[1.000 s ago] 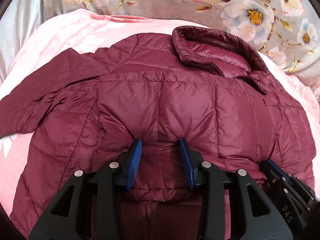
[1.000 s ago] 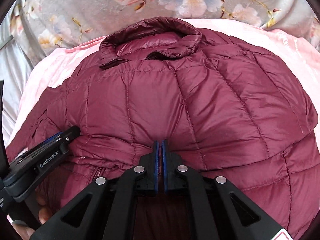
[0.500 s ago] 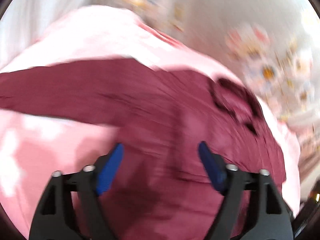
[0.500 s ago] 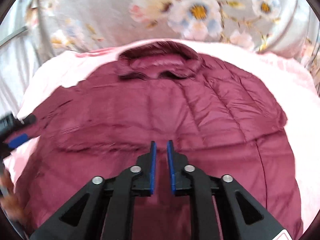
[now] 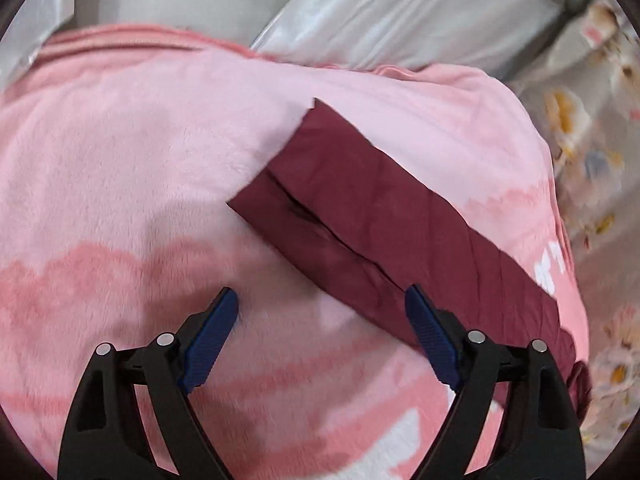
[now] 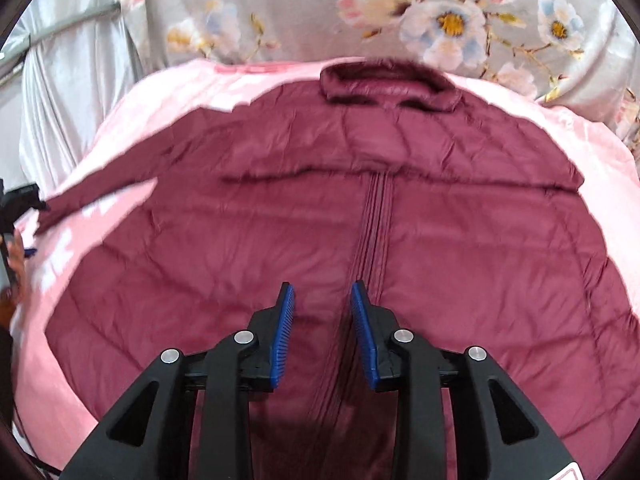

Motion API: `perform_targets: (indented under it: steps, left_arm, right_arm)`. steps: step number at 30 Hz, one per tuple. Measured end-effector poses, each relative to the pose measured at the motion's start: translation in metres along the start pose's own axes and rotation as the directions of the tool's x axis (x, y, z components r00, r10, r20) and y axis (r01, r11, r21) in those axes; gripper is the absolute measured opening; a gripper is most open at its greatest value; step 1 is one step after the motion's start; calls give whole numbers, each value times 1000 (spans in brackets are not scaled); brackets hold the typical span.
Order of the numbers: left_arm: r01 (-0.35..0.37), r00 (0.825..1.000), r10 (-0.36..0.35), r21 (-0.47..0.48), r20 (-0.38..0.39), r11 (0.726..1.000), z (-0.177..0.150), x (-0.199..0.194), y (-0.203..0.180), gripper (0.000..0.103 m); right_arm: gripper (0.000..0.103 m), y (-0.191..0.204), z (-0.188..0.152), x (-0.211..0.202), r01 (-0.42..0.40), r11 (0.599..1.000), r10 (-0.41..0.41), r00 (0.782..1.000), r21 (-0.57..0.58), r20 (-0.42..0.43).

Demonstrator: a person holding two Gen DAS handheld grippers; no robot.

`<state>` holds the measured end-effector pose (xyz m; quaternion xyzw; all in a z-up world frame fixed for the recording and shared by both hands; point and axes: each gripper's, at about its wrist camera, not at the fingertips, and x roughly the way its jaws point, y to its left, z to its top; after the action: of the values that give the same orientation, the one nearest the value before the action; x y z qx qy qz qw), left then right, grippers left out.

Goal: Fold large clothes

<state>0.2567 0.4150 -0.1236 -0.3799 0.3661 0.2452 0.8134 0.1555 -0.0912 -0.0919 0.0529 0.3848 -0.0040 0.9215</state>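
A maroon quilted jacket [image 6: 440, 240] lies spread front-up on a pink blanket [image 6: 600, 148], its collar [image 6: 388, 88] at the far end and its zip [image 6: 376, 220] running down the middle. My right gripper [image 6: 322, 292] hovers over the lower front beside the zip; its jaws are opening and nothing is between them. In the left wrist view one sleeve [image 5: 360, 208] stretches flat across the blanket [image 5: 120, 160], cuff end pointing up and left. My left gripper [image 5: 320, 296] stands wide open just short of that sleeve, its right fingertip [image 5: 416, 304] over the sleeve's edge, holding nothing.
Grey floral bedding [image 6: 440, 20] lies beyond the collar, and silvery cloth [image 5: 400, 12] with a metal bar [image 6: 60, 28] lies past the blanket's left side. A person's hand [image 6: 16, 252] shows at the left edge of the right wrist view.
Both grippers have let go of the jacket's hem and opened. The left one swung out left to the sleeve. The right one drew back, and the jacket now lies flatter.
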Motion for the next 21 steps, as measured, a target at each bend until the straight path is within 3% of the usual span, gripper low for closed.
perform_targets:
  steps: [1,2,3,4,5,6,8,12,14,16,17,18,21]
  left_arm:
    - [-1,1000,1,10,11,1000,-1,-1,-1,79]
    - [-6,1000,5,21,16,1000,0,0,-3,65]
    - [-5,1000,5,42,11,999,0,3,-9,43]
    - [10,1000,-9,55,-9,998,0,6,-13,30]
    - [34,999,-33,62,-32,998,0,9,-19,10]
    - [49,998,-46,75,-40,996,-3,6,-22,4]
    - [62,998,-61,122,-18,991,-5,-2,-41,3]
    - [125,987,-147,280,59,952,-22,-47,-108,3]
    - [178,974,-217,364,68,914,-40,-73,-147,1]
    - [256,950,-309,448,46,856,-66,-100,-193,1]
    - [317,929,-370,492,11,811,-84,-116,-221,1]
    - [352,915,-402,515,-14,782,-97,-125,-239,1]
    - [474,856,-500,589,-132,654,-158,-155,-303,1]
  right_arm:
    - [34,3,-1,1,9,1000,-9,1000,-9,-2]
    - [36,4,-1,0,13,1000,-13,1000,-16,-1]
    - [38,5,-1,1,12,1000,-12,1000,-20,-5]
    - [38,4,-1,2,11,1000,-12,1000,-21,-8]
    - [39,4,-1,3,11,1000,-11,1000,-21,-10]
    - [39,4,-1,3,8,1000,-8,1000,-20,-11]
    - [40,3,-1,3,5,1000,-6,1000,-18,-12]
    - [40,2,-2,-1,3,1000,-3,1000,-5,-1]
    - [40,-1,-2,-5,-11,1000,11,1000,21,7]
    - [40,-7,-5,-13,-28,998,27,999,61,19]
    - [40,-11,-6,-17,-35,997,34,999,74,23]
    - [40,-14,-7,-20,-34,996,32,999,80,26]
    - [40,-28,-9,-31,-12,995,8,999,97,34]
